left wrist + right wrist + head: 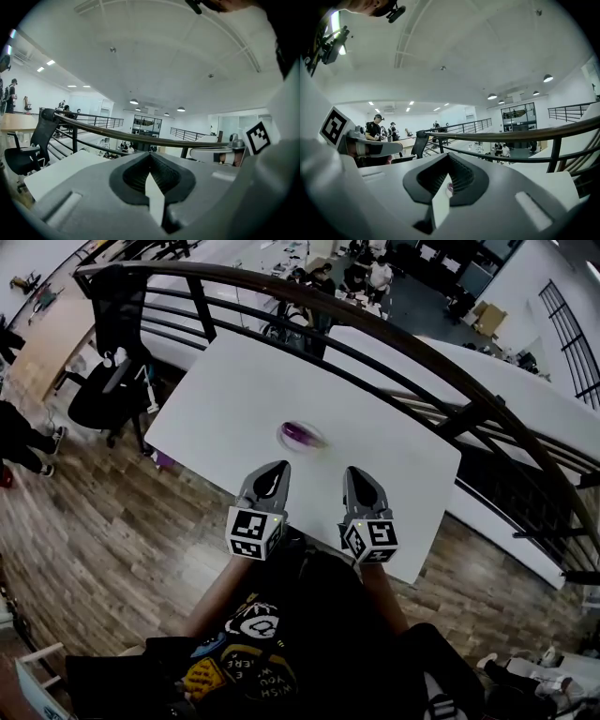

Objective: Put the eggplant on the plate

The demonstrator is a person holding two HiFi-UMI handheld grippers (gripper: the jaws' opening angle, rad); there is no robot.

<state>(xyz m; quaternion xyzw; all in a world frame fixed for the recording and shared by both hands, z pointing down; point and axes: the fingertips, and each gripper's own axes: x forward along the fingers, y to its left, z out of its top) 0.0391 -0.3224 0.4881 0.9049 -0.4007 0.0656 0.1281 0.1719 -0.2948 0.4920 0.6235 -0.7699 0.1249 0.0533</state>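
2 grippers are held side by side, near each other, and in the head view they are seen over the near edge of the white table (216, 399). The left gripper (278, 466) is shut tight. Its jaws are pressed together and nothing is held between them. The right gripper (353, 472) is shut tight too, and nothing is held in it. Both are pointed away from the person, toward the railing (375, 329). 1 marker cube (253, 532) is seen at the back of the left gripper, and 1 more cube (370, 540) at the back of the right one.

The eggplant (300, 433) is found on the plate (305, 447), a bit past the gripper tips and between them. It is not touched by either gripper. It is small, purple and laid flat. Its long side is laid from left to right in the head view, tipped a little down toward the right. Which end is the stem end cannot be told, because it is too small. The plate is set near the middle of the table.

A black chair (108, 395) is seen by the left side of the table, on the wooden floor (94, 540).
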